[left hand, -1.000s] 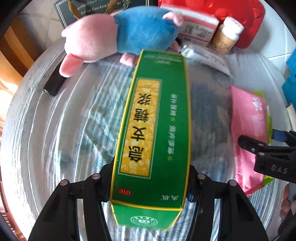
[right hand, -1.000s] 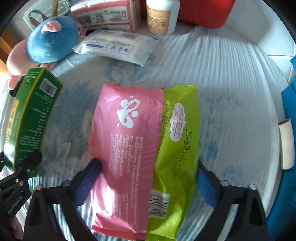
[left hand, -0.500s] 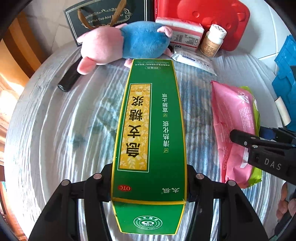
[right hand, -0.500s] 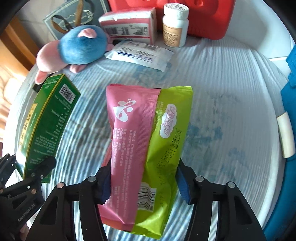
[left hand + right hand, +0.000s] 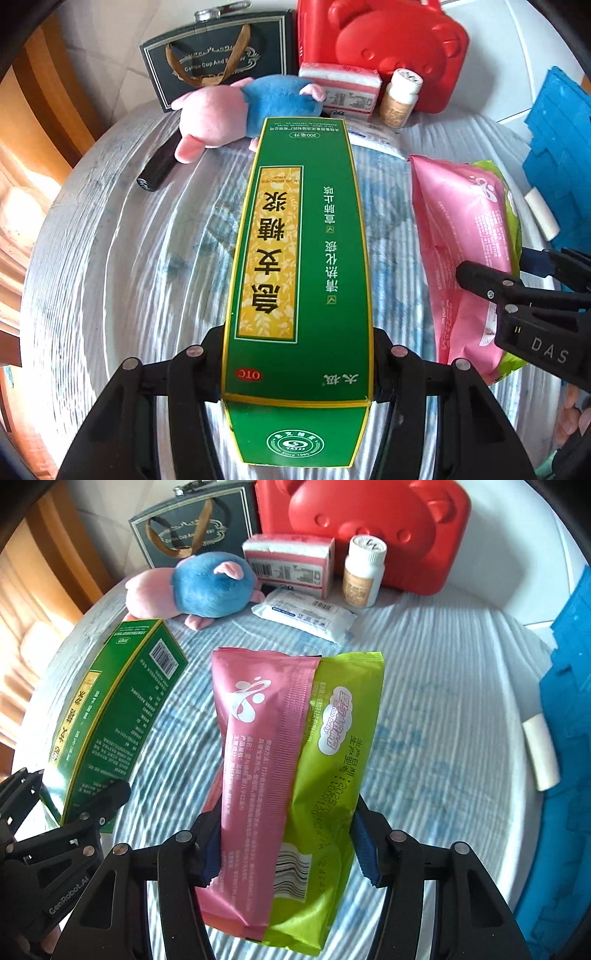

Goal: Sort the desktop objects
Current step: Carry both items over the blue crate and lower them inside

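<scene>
The left gripper (image 5: pixel 297 365) has its fingers clamped on the near end of a green medicine box (image 5: pixel 299 258), held clear above the striped cloth on the counter (image 5: pixel 110 277). The right gripper (image 5: pixel 284 845) pinches a pink-and-green wipes packet (image 5: pixel 291 760) the same way, its sides dented by the fingers. Both seem lifted for sorting, away from the plush pig (image 5: pixel 192 590), pill bottle (image 5: pixel 364 572) and tissue pack (image 5: pixel 291 563) behind.
</scene>
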`<state>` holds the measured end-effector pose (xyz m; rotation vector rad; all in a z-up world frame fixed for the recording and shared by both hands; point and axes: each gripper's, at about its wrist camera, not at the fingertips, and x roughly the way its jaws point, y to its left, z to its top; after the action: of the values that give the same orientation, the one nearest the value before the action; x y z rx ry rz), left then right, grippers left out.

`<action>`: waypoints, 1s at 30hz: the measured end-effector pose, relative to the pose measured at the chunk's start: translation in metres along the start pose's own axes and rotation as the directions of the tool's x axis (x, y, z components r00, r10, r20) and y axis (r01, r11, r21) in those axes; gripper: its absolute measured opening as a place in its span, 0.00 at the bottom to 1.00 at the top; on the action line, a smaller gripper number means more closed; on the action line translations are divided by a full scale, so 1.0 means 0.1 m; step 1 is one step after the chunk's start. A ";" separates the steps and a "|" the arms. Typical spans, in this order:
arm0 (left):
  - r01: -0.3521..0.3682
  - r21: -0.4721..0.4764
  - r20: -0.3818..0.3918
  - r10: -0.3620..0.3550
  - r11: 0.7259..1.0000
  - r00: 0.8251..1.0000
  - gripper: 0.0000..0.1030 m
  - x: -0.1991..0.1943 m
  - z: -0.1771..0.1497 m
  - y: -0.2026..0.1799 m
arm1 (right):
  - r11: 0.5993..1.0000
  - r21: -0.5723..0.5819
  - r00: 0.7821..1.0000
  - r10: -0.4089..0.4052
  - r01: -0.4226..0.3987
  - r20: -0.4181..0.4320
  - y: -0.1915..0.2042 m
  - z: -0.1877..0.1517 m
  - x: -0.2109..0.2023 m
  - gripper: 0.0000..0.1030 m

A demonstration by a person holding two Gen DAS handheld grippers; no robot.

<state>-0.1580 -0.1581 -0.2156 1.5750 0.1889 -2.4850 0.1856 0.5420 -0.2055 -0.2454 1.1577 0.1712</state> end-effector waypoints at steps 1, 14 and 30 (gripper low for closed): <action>0.003 0.006 0.007 -0.003 1.000 1.000 0.51 -0.05 -0.02 -0.03 | 1.000 -0.003 1.000 -0.001 0.001 0.006 0.00 -0.04 -0.06 0.56; 0.053 0.100 0.056 -0.058 0.994 0.997 0.51 -0.56 -0.31 -0.43 | 0.999 -0.014 0.997 -0.040 0.041 0.072 -0.22 -0.49 -0.67 0.56; 0.065 0.192 0.209 -0.105 0.979 0.972 0.51 -1.37 -0.57 -0.82 | 0.995 -0.025 0.964 -0.086 0.095 0.252 -0.33 -0.96 -1.66 0.56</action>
<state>-0.0697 -0.0532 -0.1156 1.3666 -0.0068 -2.7902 0.0443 0.4827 -0.0856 -0.2995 0.8912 0.1384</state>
